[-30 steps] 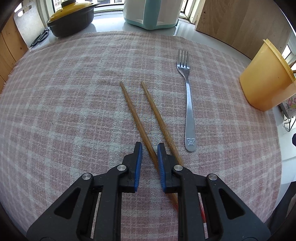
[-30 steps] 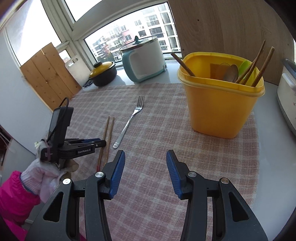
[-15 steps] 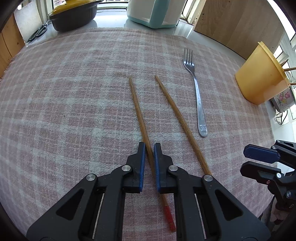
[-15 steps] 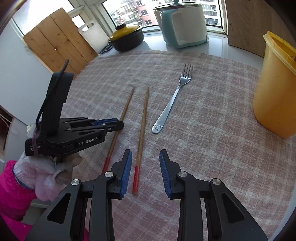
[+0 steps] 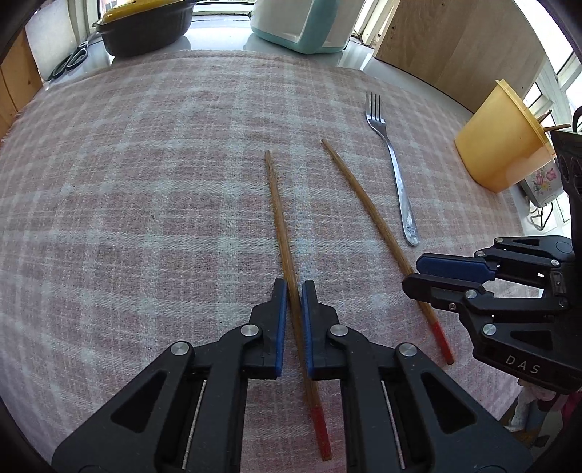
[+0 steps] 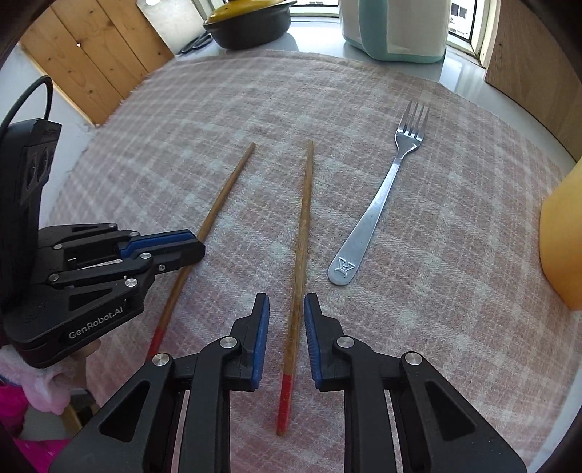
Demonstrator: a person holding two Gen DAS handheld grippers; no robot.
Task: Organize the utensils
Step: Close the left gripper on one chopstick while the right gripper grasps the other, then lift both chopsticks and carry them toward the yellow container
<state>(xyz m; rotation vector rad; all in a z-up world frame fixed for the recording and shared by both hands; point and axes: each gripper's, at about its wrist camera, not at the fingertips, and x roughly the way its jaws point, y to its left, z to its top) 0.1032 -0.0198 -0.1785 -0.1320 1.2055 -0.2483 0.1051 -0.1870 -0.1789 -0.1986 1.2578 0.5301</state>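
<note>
Two wooden chopsticks with red ends and a metal fork (image 5: 394, 182) lie on the pink plaid cloth. My left gripper (image 5: 294, 287) is shut on the left chopstick (image 5: 278, 211), low on the cloth. My right gripper (image 6: 286, 302) is open, its jaws on either side of the right chopstick (image 6: 303, 233), not touching it. That chopstick (image 5: 367, 211) also shows in the left wrist view, with the right gripper (image 5: 418, 273) over it. The left gripper (image 6: 196, 247) shows in the right wrist view over the left chopstick (image 6: 222, 203). The fork (image 6: 378, 207) lies to the right.
A yellow utensil tub (image 5: 498, 145) holding wooden utensils stands at the right edge of the cloth (image 5: 145, 182). A dark pot with a yellow lid (image 5: 145, 25), a teal and white appliance (image 5: 305, 25) and scissors (image 5: 71, 62) sit at the back.
My left gripper closed on the left chopstick. My right gripper came down from high above the table, narrowed its jaws and now straddles the right chopstick.
</note>
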